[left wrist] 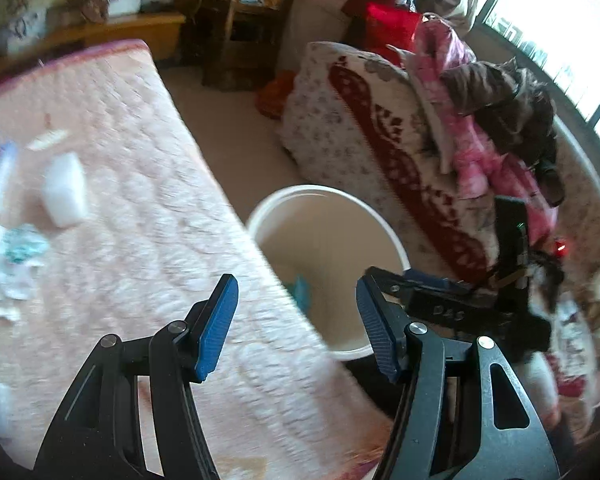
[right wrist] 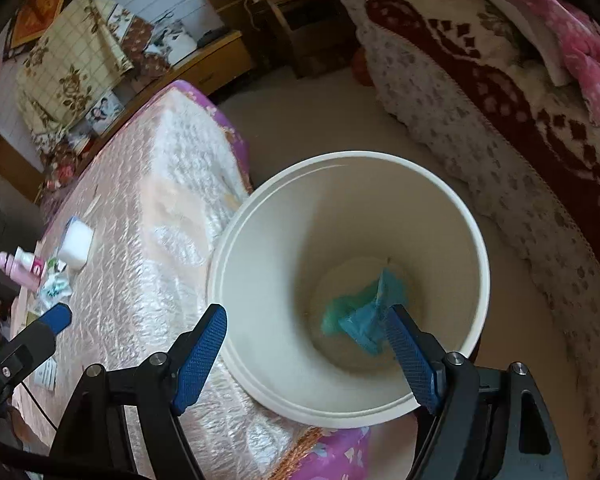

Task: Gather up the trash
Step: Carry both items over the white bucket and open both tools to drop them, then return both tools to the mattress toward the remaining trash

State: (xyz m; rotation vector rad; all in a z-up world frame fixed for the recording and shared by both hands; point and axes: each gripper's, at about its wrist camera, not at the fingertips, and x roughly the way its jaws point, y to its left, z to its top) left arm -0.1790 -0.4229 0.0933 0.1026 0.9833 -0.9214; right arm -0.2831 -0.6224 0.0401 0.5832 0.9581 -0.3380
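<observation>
Daylight blew out the barred window (left wrist: 560, 28) at the upper right of the left wrist view, motion blur smeared the pink quilted bed cover (left wrist: 120, 184) there, and both fisheye frames bent and darkened at their corners.

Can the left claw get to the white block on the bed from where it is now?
Probably yes. The left claw is open, holds nothing, and sits over the bed. The white block lies on the cover ahead to its left, with only bare quilt between. Crumpled wrappers lie beside it, not across the path.
</observation>
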